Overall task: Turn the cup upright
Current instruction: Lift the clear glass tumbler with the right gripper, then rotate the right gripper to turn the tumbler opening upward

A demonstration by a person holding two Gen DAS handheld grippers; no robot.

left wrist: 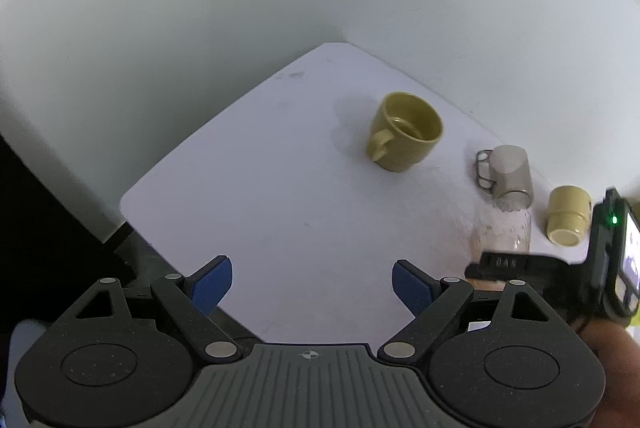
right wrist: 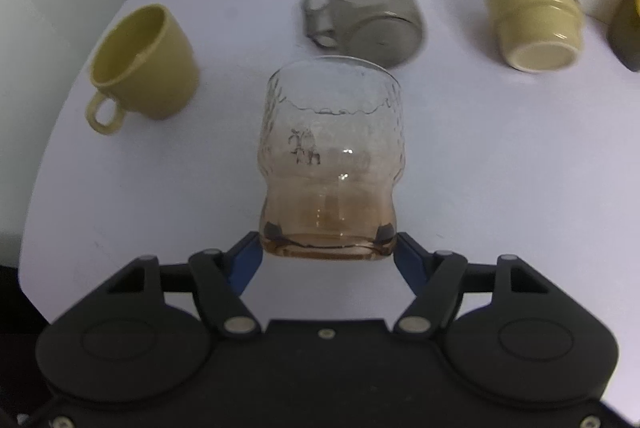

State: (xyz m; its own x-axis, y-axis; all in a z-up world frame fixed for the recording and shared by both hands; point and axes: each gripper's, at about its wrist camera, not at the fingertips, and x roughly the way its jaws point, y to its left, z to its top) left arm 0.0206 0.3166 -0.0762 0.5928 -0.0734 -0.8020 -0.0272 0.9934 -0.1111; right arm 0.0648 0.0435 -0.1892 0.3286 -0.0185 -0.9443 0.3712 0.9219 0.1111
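The right gripper (right wrist: 328, 248) pinches the amber-tinted glass cup (right wrist: 330, 160) at its thick base, rim pointing away over the white table (right wrist: 500, 164). Beyond it lies a grey mug (right wrist: 368, 8), an olive mug (right wrist: 140, 64) upright to the left, and a cream mug (right wrist: 532, 12) overturned to the right. The left gripper (left wrist: 312, 286) hangs spread wide, holding nothing.

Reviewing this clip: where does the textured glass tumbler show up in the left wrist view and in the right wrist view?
Left wrist view: the glass tumbler sits at the right edge, partly hidden behind the right gripper.
Right wrist view: the tumbler fills the centre, its base clamped between the jaws of the right gripper.
Shared landmark: the grey mug, just beyond the tumbler in both.
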